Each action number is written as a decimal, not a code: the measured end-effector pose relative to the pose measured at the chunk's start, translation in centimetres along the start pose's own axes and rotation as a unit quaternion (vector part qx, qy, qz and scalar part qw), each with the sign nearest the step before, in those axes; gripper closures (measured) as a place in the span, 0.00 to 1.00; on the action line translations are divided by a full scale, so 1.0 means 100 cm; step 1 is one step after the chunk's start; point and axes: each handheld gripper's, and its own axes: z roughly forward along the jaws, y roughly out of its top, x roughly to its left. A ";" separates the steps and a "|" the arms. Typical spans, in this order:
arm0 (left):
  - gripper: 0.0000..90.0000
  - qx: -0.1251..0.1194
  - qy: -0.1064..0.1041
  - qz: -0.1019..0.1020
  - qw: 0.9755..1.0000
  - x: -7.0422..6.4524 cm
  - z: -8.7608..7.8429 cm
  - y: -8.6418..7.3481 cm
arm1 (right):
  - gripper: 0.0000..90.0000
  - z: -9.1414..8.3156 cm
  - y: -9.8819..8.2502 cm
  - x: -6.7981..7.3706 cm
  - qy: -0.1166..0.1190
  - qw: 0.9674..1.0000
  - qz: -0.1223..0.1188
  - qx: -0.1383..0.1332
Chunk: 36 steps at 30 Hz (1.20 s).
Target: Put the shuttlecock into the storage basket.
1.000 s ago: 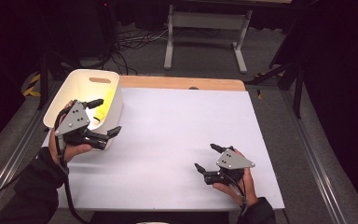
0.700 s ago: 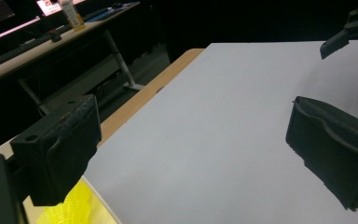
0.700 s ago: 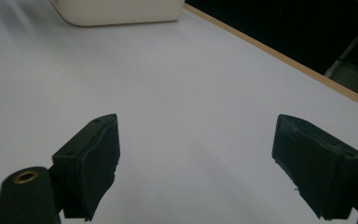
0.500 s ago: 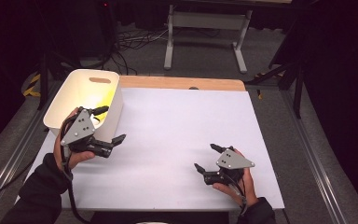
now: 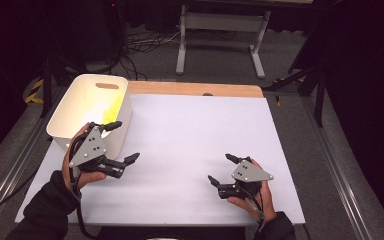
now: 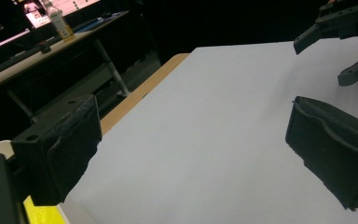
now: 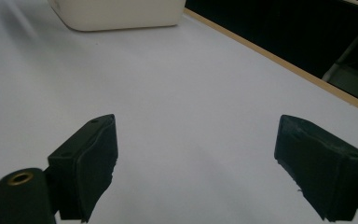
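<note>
Both jaws spread and empty, the left hand-held gripper (image 5: 120, 142) hangs beside the white bin (image 5: 91, 116) at the bench's (image 5: 195, 145) left edge, the right hand-held gripper (image 5: 223, 169) near its front edge, seemingly between steps.

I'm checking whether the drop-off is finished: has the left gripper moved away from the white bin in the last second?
Yes. The left gripper has drawn back from over the white bin toward the person, jaws open.

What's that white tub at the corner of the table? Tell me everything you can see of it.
The white bin is a rounded rectangular tub, seemingly plastic, with smooth walls and a slot handle cut near its far rim. It stands upright and open on the table's far left corner. Something yellow glows inside; what it is cannot be told. The left gripper, jaws open, sits at its near right corner; contact is unclear.
</note>
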 end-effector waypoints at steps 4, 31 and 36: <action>0.05 -0.003 -0.004 0.005 1.000 -0.005 0.001 -0.003 | 0.15 0.000 0.001 0.001 -0.001 1.000 -0.001 0.000; 0.05 0.032 -0.004 0.035 0.999 -0.028 0.001 -0.043 | 0.15 0.000 0.003 0.010 0.003 1.000 -0.018 0.003; 0.05 0.039 -0.003 0.027 0.999 -0.028 -0.001 -0.055 | 0.15 -0.002 0.002 0.010 0.002 1.000 -0.018 0.004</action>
